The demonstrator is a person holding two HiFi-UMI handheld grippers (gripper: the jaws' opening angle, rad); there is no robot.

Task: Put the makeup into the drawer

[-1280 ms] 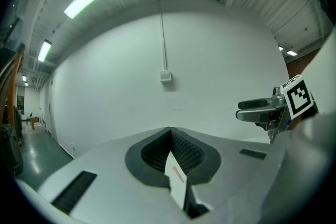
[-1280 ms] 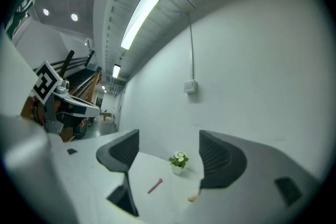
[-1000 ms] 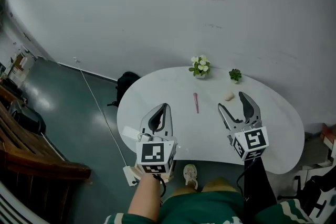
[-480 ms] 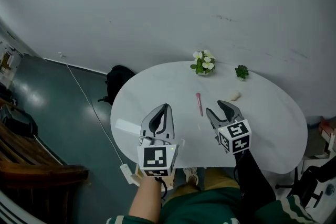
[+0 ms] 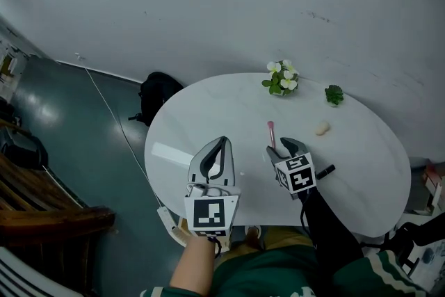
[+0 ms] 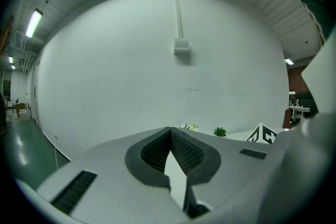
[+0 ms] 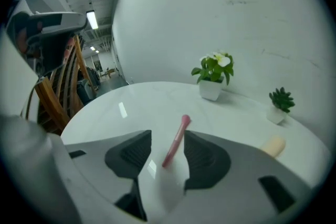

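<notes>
Nothing is stored yet, and no drawer shows in any view: the pink makeup brush (image 5: 270, 130) lies flat on the white desk (image 5: 208, 108), with a beige sponge (image 5: 322, 128) (probably makeup too) near it. The jaws of the right tool (image 5: 278, 146) have just been closing and stand half open around the brush without pressing it; the left tool (image 5: 221, 142) is closed and empty. The only containers, a flower pot (image 5: 281, 83) and a small plant pot (image 5: 334, 94), hold plants.

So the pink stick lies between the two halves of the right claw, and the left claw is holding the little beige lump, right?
Not quite. The left claw holds nothing; the left gripper view shows its jaws together and empty. The beige lump lies on the table. The pink stick does lie between the right claw's jaws, which have just been closing but don't yet press it.
</notes>
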